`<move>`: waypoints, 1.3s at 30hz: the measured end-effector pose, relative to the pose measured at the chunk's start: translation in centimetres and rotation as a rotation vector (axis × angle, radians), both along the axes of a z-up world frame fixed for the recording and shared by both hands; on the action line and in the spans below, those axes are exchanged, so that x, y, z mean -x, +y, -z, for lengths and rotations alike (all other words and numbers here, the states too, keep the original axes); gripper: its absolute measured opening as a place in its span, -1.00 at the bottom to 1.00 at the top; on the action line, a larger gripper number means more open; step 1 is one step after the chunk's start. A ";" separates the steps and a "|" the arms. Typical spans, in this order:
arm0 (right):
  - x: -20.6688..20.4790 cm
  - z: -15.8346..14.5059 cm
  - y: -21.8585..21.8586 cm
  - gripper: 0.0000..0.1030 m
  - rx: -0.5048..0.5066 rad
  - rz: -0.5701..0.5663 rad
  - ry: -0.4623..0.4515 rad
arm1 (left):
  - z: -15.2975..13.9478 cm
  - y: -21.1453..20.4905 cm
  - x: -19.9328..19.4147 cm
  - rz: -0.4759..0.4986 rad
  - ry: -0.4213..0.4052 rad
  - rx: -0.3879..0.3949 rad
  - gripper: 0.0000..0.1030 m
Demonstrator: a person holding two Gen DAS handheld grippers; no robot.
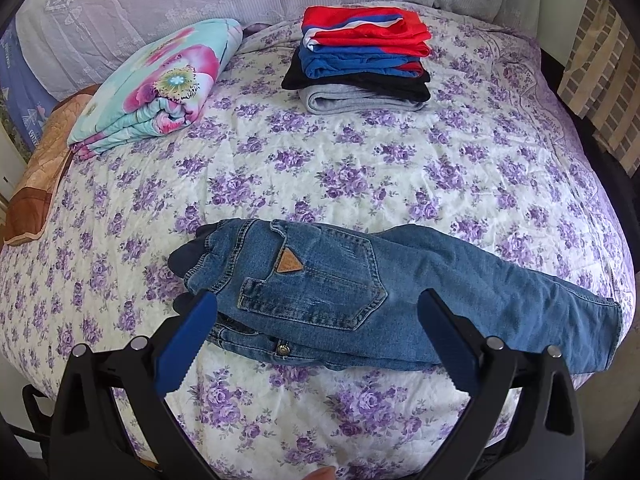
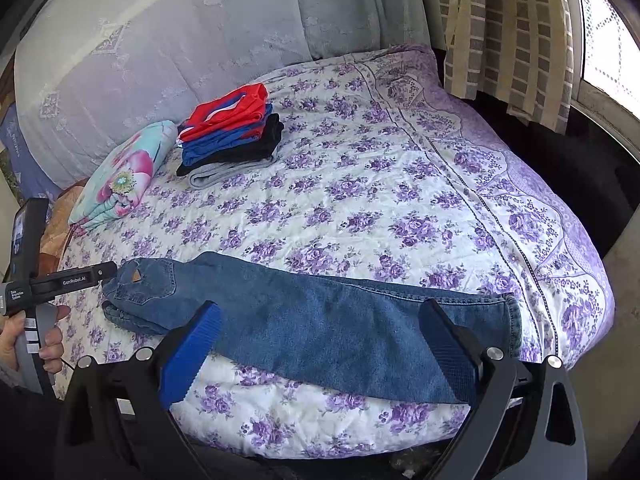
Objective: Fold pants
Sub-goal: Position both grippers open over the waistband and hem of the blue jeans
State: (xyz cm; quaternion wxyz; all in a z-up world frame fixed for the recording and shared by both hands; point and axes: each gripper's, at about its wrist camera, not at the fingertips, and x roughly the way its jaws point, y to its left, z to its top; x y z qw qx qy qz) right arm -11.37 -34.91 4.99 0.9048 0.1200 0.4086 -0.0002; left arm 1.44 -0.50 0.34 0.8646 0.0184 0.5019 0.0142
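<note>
Left wrist view: your left gripper (image 1: 318,312) hangs spread wide, holding nothing, above the jeans (image 1: 400,300), already folded leg over leg. Right wrist view: your right gripper (image 2: 320,322) gapes empty over the jeans' legs; crosswise folds seemingly remain.

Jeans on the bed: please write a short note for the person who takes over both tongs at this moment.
Left tongs: open, holding nothing, over the waist end of the jeans.
Right tongs: open, holding nothing, over the legs.
Jeans: at the near edge of the bed, folded lengthwise, one leg on the other, waist to the left, hems to the right.
Done: the lengthwise fold.
Left: fold the legs across toward the waist, then probably add the jeans to the pile of folded clothes by the floral blanket.
</note>
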 end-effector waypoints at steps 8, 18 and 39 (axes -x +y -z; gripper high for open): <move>-0.2 0.0 -0.2 0.92 -0.001 0.014 0.000 | 0.3 -0.4 -0.3 0.004 0.001 0.000 0.90; -0.4 0.1 -0.4 0.92 -0.002 0.020 -0.001 | 0.3 -0.5 -0.4 0.004 0.001 0.000 0.91; -0.6 -0.2 0.1 0.92 0.005 0.007 -0.008 | 0.3 -0.8 -0.6 0.004 0.005 -0.004 0.91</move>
